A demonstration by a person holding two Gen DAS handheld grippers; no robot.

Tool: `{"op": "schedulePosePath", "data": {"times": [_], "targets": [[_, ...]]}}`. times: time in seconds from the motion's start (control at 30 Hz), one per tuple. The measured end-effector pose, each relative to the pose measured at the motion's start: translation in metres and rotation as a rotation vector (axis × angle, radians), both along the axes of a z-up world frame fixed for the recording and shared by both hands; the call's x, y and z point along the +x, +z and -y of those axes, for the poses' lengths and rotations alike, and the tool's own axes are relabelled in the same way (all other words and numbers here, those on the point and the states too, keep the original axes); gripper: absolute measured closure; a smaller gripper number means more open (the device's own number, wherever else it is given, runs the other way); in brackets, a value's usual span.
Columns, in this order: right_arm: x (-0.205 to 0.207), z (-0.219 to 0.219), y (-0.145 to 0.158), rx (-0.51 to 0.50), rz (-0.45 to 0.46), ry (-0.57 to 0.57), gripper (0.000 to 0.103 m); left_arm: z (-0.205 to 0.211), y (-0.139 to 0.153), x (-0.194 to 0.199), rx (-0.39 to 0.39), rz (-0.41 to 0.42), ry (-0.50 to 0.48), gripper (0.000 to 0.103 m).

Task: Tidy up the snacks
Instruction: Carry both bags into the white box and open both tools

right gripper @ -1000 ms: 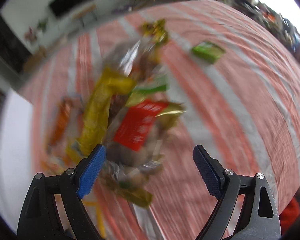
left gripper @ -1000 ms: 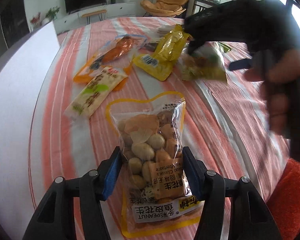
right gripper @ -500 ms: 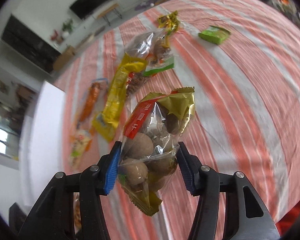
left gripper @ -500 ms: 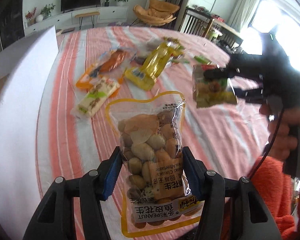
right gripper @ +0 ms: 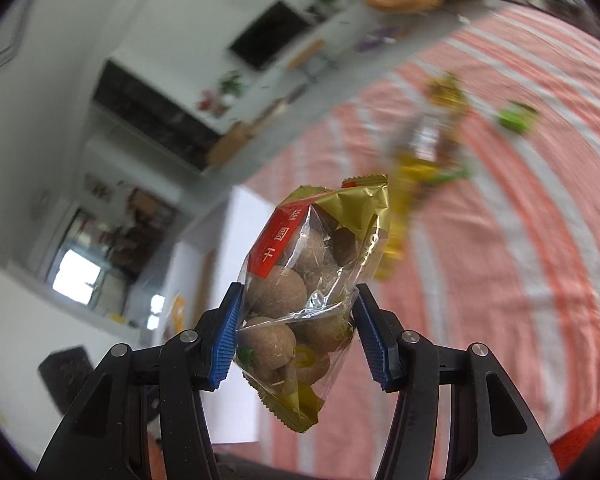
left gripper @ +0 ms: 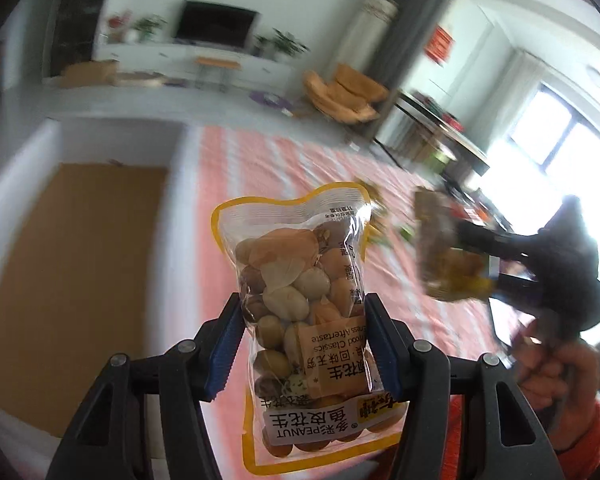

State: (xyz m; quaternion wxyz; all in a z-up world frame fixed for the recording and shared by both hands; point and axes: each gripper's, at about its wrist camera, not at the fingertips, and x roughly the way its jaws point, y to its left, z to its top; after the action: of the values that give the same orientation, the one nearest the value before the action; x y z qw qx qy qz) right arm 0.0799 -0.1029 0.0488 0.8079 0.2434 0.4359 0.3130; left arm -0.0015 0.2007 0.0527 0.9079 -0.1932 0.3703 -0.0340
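L claw (left gripper: 304,344): black two-finger gripper w/ blue ribbed pads, clamped on the clear yellow-edged plastic bag of coated peanuts (left gripper: 300,300). Pads press the bag's sides at about mid-height; top half sticks up past the fingertips, printed bottom hangs below them toward the camera. Bag is off the surface, upright between the fingers.

R claw (right gripper: 296,336): same black gripper, blue pads. Its jaws have just been closing, w/ the clear gold-and-red packet of round brown dried fruit (right gripper: 312,276) between them. Now narrowed on it, both pads touch the packet's sides, packet tilts w/ its crimped gold top up and to the right of the fingertips, lower corner dangling under them. Also lifted clear.

From the L view, the R claw shows off to the right, blurred, w/ its packet out front and a person's hand (left gripper: 556,364) on the handle.

Beyond both claws: orange-and-white striped tablecloth (right gripper: 500,240). Far ahead-right of the R claw, blurred yellow snack packs (right gripper: 416,168) and a small green pack (right gripper: 516,118) lie on it. Left of the L claw: open white box w/ brown cardboard floor (left gripper: 72,280).
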Motion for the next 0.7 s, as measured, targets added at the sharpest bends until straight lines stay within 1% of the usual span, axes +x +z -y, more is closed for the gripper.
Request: {"op": "schedulePosePath", "data": {"times": [0.07, 0.13, 0.23, 0.27, 0.3, 0.33, 0.37, 0.4, 0.43, 0.47, 0.5, 0.53, 0.57, 0.6, 0.67, 0.7], "targets": [[-0.006, -0.037, 0.02, 0.009, 0.04, 0.071, 0.046, -0.033, 0.005, -0.009, 0.052, 0.001, 0.084, 0.045], [-0.012, -0.077, 0.035, 0.015, 0.067, 0.152, 0.046, -0.071, 0.007, -0.02, 0.089, -0.02, 0.184, 0.045], [-0.029, -0.155, 0.054, 0.015, 0.091, 0.307, 0.046, -0.116, -0.002, -0.036, 0.143, -0.06, 0.322, 0.044], [-0.034, -0.173, 0.055, 0.01, 0.097, 0.34, 0.046, -0.128, -0.008, -0.04, 0.16, -0.076, 0.358, 0.044], [-0.042, -0.2, 0.056, 0.0, 0.111, 0.388, 0.045, -0.141, -0.017, -0.044, 0.176, -0.097, 0.397, 0.04], [-0.048, -0.224, 0.052, -0.009, 0.125, 0.43, 0.042, -0.15, -0.024, -0.046, 0.192, -0.119, 0.428, 0.032], [-0.055, -0.245, 0.046, -0.019, 0.133, 0.466, 0.038, -0.158, -0.032, -0.049, 0.208, -0.146, 0.466, 0.027], [-0.058, -0.26, 0.038, -0.038, 0.132, 0.499, 0.03, -0.166, -0.041, -0.051, 0.21, -0.165, 0.492, 0.016], [-0.062, -0.277, 0.03, -0.077, 0.128, 0.532, 0.025, -0.171, -0.049, -0.054, 0.201, -0.172, 0.505, 0.011], [-0.067, -0.292, 0.022, -0.138, 0.123, 0.555, 0.025, -0.174, -0.055, -0.056, 0.186, -0.177, 0.515, 0.011], [-0.072, -0.301, 0.015, -0.185, 0.119, 0.568, 0.025, -0.175, -0.062, -0.059, 0.174, -0.178, 0.519, 0.01], [-0.074, -0.303, 0.009, -0.211, 0.119, 0.573, 0.025, -0.176, -0.065, -0.06, 0.163, -0.176, 0.521, 0.009], [-0.076, -0.3, 0.008, -0.214, 0.123, 0.564, 0.025, -0.174, -0.066, -0.061, 0.157, -0.168, 0.523, 0.008], [-0.073, -0.29, 0.005, -0.222, 0.131, 0.54, 0.025, -0.17, -0.068, -0.062, 0.151, -0.155, 0.52, 0.007], [-0.062, -0.264, 0.002, -0.26, 0.172, 0.461, 0.025, -0.157, -0.063, -0.06, 0.121, -0.115, 0.491, 0.006], [-0.058, -0.25, -0.001, -0.279, 0.194, 0.418, 0.025, -0.148, -0.059, -0.055, 0.099, -0.09, 0.461, 0.006]]}}
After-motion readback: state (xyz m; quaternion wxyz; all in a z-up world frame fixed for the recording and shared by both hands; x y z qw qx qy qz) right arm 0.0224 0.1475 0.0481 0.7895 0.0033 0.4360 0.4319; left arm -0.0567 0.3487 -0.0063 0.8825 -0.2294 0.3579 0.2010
